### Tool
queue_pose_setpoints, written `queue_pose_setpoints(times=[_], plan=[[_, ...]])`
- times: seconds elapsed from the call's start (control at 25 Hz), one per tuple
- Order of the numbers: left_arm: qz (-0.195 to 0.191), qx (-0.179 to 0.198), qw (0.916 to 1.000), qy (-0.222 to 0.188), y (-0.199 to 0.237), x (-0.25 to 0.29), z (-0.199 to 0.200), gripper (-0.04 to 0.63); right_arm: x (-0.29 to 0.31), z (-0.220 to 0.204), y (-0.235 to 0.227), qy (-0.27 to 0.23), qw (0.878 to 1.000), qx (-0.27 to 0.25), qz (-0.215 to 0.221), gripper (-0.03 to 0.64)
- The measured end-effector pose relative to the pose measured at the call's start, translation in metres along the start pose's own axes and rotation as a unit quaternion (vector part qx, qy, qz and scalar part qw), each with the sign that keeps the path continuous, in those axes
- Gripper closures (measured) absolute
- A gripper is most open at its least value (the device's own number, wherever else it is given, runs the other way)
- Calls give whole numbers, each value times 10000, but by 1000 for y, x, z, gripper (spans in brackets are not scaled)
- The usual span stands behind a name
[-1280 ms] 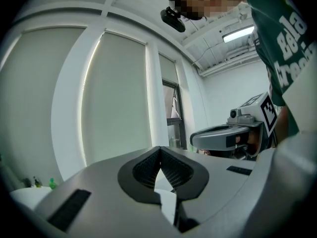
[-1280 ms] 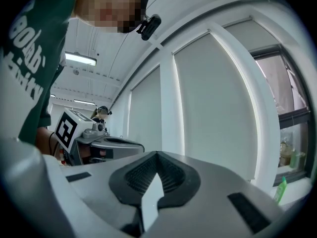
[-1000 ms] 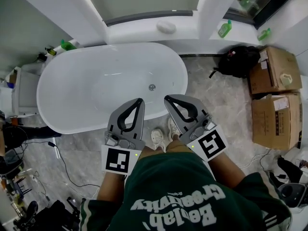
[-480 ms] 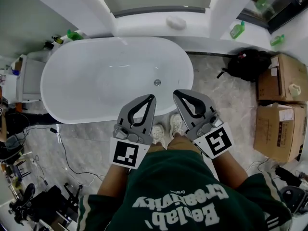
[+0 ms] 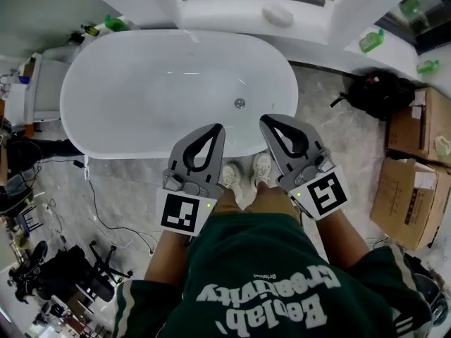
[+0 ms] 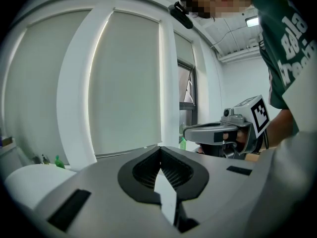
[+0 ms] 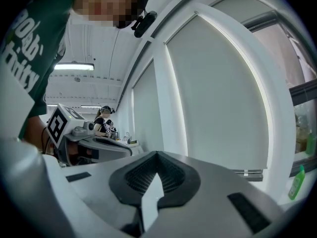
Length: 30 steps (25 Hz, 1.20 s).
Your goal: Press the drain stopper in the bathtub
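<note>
A white oval bathtub lies in front of me in the head view. Its small round metal drain stopper sits in the tub floor near the right end. Both grippers are held at waist height above the tub's near rim. My left gripper is shut and holds nothing, its tips down-left of the stopper. Shut and bare as well, my right gripper has its tips down-right of the stopper. Each gripper view looks level at the window wall, with shut jaws; the tub does not show there.
Cardboard boxes and a black backpack stand on the marble floor at right. Green bottles sit on the ledges. Cables trail across the floor at left. A white soap-like lump rests on the sill behind the tub.
The tub and drain stopper have slid lower and rightward in the head view, closer to the gripper tips. Both grippers stay shut and side by side.
</note>
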<state>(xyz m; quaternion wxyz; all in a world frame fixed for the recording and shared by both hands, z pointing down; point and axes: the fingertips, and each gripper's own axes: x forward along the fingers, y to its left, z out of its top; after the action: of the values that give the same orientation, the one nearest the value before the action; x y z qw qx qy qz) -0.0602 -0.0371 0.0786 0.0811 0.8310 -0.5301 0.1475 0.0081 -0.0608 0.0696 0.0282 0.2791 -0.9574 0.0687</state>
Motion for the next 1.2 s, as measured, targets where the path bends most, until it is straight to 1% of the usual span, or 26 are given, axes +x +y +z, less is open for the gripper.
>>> queue_pose_setpoints(times=[0.2,0.36,0.48,0.6,0.64,0.72,0.76,0.8,0.96,1.04,1.12,1.16,1.2], plan=[[29,-107,9999,127,28,-4,-19,586,34,-10,6,40,9999,-46,92,603],[-84,-258,9995,163,60,0,-38,587,65,-18,8,-12,9999,161,-47,603],[-325,-316,9988,200,81,14,-57,587,87,-29,6,-4,9995,152,-275,603],[-721,-550,9957,190,96,29,-77,587,109,-50,5,188,9982,84,-562,603],[-899,-495,9946,119,100,34,-83,586,117,-58,4,215,9977,61,-643,603],[-1258,-105,9920,-12,105,46,-99,586,127,-76,0,270,9966,62,-780,603],[-1364,39,9906,-26,107,55,-109,588,128,-88,-5,317,9959,89,-848,603],[-1419,90,9898,-19,108,65,-119,587,128,-100,-13,368,9951,127,-914,603],[-1431,7,9897,67,109,106,-153,588,127,-144,-44,533,9919,169,-1142,603],[-1360,-18,9906,128,109,120,-175,586,128,-166,-52,545,9920,188,-1119,603],[-1284,-70,9913,274,108,137,-203,587,129,-194,-60,564,9926,213,-1050,603],[-1226,-159,9916,375,106,148,-220,587,129,-210,-66,616,9927,213,-1013,603],[-1153,-330,9916,475,104,159,-239,586,130,-227,-72,687,9926,218,-974,604]])
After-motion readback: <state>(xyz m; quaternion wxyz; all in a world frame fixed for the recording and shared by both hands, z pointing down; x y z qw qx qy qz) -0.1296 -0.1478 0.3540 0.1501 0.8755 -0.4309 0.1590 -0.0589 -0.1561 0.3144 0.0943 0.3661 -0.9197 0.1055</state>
